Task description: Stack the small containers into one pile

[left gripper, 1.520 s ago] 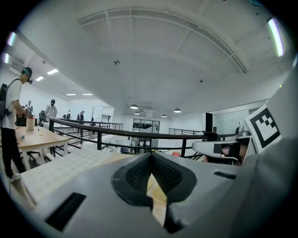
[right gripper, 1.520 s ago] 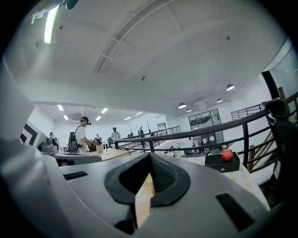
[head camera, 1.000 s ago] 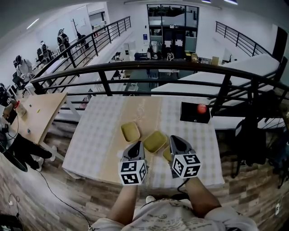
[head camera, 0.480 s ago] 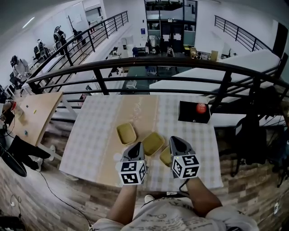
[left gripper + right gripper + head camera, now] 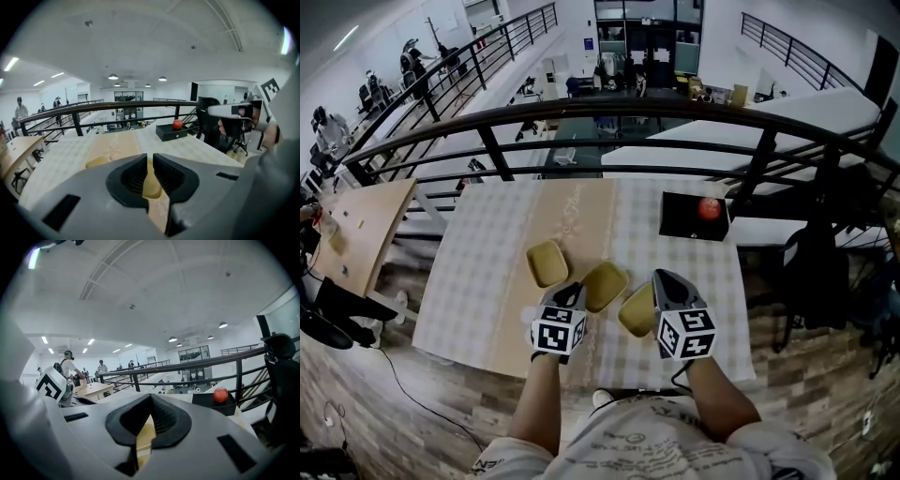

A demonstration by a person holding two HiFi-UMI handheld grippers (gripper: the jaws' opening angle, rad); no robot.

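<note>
Left of a black box (image 5: pixel 680 220) on a checked table (image 5: pixel 487 244): the left gripper (image 5: pixel 574 291) pinches the middle yellow container (image 5: pixel 607 284) by its rim, the right gripper (image 5: pixel 663 279) is clenched on the near container (image 5: pixel 635 312), and the far container (image 5: pixel 547 263) lies free, farthest left of the box.

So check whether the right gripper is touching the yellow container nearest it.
Touching. In the right gripper view, the right gripper is shut on the rim of the yellow container.

Swung left gripper (image 5: pixel 571 291) leftward along bench's (image 5: pixel 487 246) front edge; brought right gripper's (image 5: pixel 661 279) olive-yellow square plastic container (image 5: pixel 637 311) more into view.
</note>
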